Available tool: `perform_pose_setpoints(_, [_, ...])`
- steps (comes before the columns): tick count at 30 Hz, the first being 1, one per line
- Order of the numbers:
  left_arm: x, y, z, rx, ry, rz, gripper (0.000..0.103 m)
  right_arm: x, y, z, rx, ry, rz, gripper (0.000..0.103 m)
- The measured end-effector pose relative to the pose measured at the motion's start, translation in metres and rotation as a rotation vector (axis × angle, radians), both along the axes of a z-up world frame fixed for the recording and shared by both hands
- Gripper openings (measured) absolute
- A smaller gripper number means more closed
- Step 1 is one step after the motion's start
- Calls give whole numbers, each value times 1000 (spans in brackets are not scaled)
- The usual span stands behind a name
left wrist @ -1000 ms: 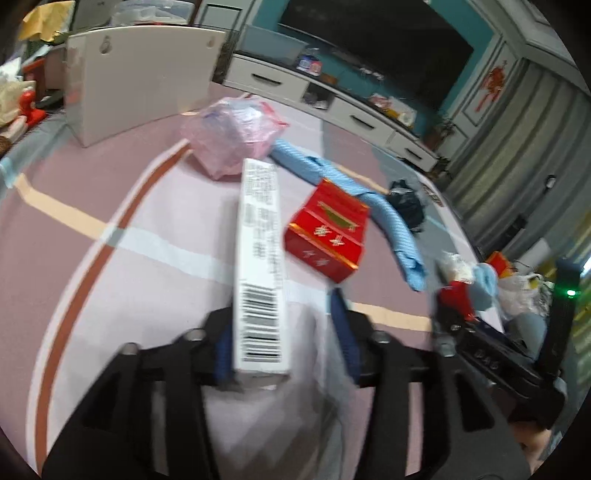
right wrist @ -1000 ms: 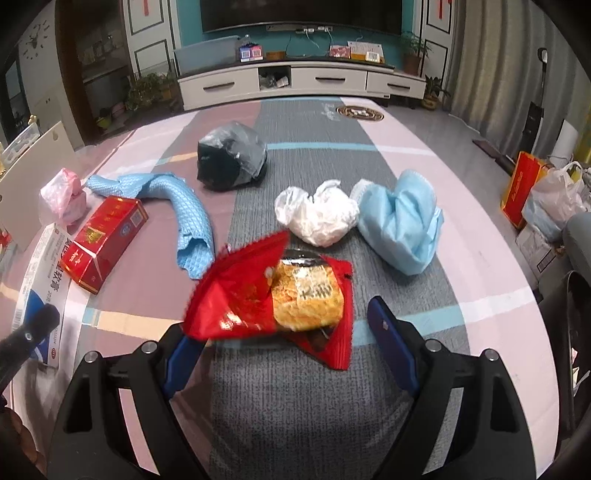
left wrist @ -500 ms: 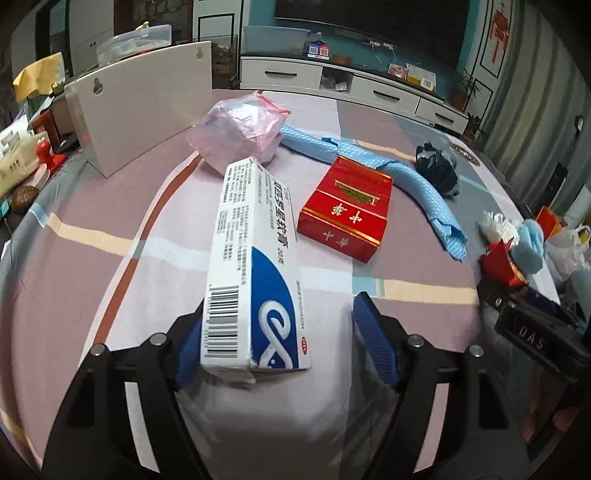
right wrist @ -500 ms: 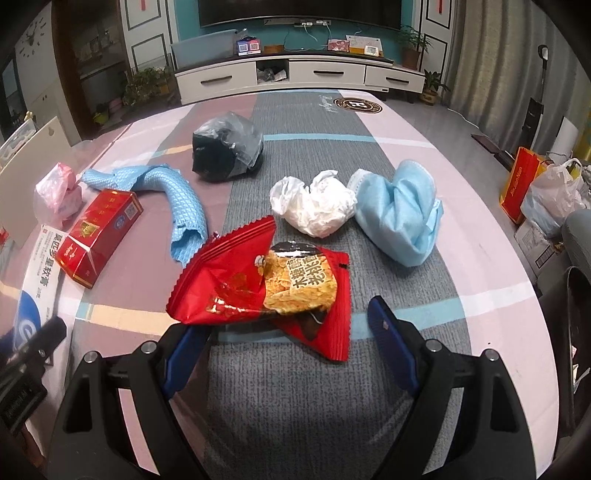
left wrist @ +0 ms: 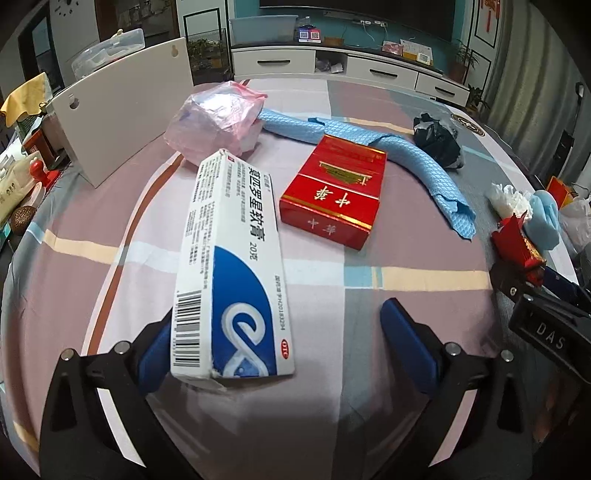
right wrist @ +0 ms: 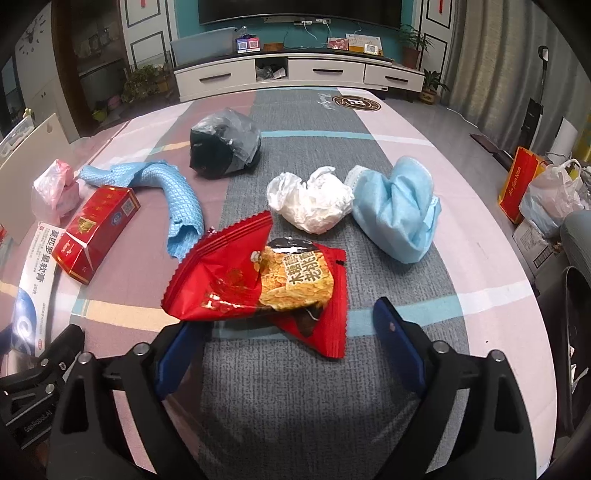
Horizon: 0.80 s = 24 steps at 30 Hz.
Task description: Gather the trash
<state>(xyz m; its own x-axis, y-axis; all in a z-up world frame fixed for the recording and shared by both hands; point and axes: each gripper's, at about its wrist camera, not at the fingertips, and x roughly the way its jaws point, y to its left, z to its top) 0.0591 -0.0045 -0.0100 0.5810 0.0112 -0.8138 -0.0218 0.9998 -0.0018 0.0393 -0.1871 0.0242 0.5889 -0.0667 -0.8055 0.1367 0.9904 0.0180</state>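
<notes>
wall: a teal wall (right wrist: 184, 14) is backing a dark TV screen (right wrist: 299, 9) | furniture: a white TV cabinet (right wrist: 295, 72) is standing beneath it, potted plants (right wrist: 413, 44) flanking | right: grey curtains (right wrist: 476, 55) are hanging | surface: a pink-and-grey striped cloth (right wrist: 424, 155) is covering the table | left: a white board (left wrist: 122, 114) is standing upright

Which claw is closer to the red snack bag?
The right claw. The red snack bag lies just in front of its open fingers. The left claw is off to the side, with the white and blue box between its fingers.
</notes>
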Motion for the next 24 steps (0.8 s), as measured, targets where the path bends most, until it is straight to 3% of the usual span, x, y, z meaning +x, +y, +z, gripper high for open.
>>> perform_pose_setpoints(24, [1,1,0,2,0,-4,101,-12,0,0,-59,-3,-8,91])
